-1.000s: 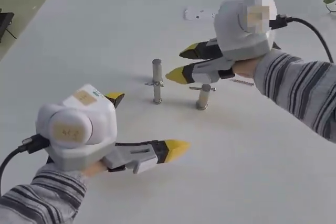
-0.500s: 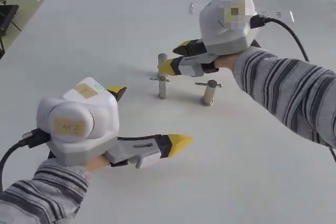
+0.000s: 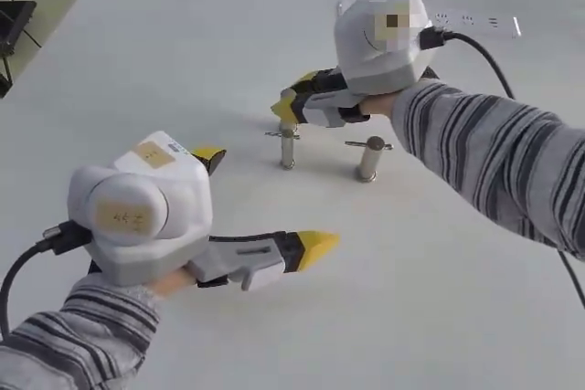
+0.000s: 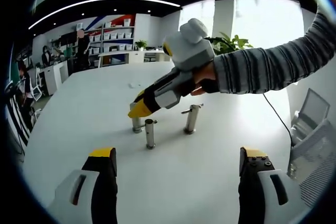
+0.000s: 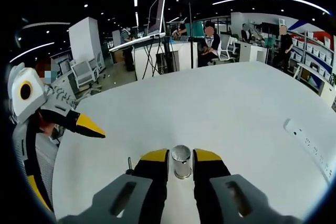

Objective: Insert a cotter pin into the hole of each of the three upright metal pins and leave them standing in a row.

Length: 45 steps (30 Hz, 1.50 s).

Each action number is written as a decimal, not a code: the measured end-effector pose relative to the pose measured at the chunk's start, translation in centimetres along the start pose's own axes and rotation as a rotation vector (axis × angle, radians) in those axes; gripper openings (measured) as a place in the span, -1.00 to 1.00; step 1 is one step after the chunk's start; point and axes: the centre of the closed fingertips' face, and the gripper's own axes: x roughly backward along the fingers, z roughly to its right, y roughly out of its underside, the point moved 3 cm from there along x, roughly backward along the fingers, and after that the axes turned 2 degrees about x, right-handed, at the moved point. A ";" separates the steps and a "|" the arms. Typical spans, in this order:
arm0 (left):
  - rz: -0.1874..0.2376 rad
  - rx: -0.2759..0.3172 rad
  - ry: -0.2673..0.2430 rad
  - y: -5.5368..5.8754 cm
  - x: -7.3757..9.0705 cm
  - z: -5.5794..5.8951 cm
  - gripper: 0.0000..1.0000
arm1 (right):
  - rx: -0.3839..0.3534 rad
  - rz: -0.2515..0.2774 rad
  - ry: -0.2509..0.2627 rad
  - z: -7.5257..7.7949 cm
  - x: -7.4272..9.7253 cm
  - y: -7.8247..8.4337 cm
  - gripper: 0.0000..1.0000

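Three metal pins [image 4: 150, 133] stand upright on the worktop [image 3: 439, 299], long axes vertical, and two of them carry a cotter pin [image 3: 278, 135] lying crosswise through the shaft. The right gripper [image 5: 181, 156] is clamped on the top of the third, farthest pin. The left gripper [image 3: 268, 197] hangs nearer, jaws wide apart.

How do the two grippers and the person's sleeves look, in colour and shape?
Both the left gripper and the right gripper have rounded white-grey bodies, grey-and-black tongs with yellow tips, and a black cable behind. The left body carries tan labels. Both sleeves are grey with dark stripes.
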 end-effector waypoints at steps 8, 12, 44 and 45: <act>0.000 -0.006 -0.012 -0.2 0.3 -0.5 0.93 | -0.008 -0.024 0.003 -0.2 -0.1 0.4 -0.81; 0.001 -0.005 -0.015 -0.2 0.4 -0.5 0.93 | 0.015 -0.033 0.001 -0.1 -0.1 0.3 -0.82; -0.008 -0.018 -0.015 -0.6 0.2 -0.3 0.92 | -0.002 -0.103 0.093 3.4 5.8 3.4 -0.85; -0.007 -0.020 -0.013 -0.7 0.2 -0.2 0.92 | -0.009 -0.104 0.098 3.7 6.1 3.7 -0.85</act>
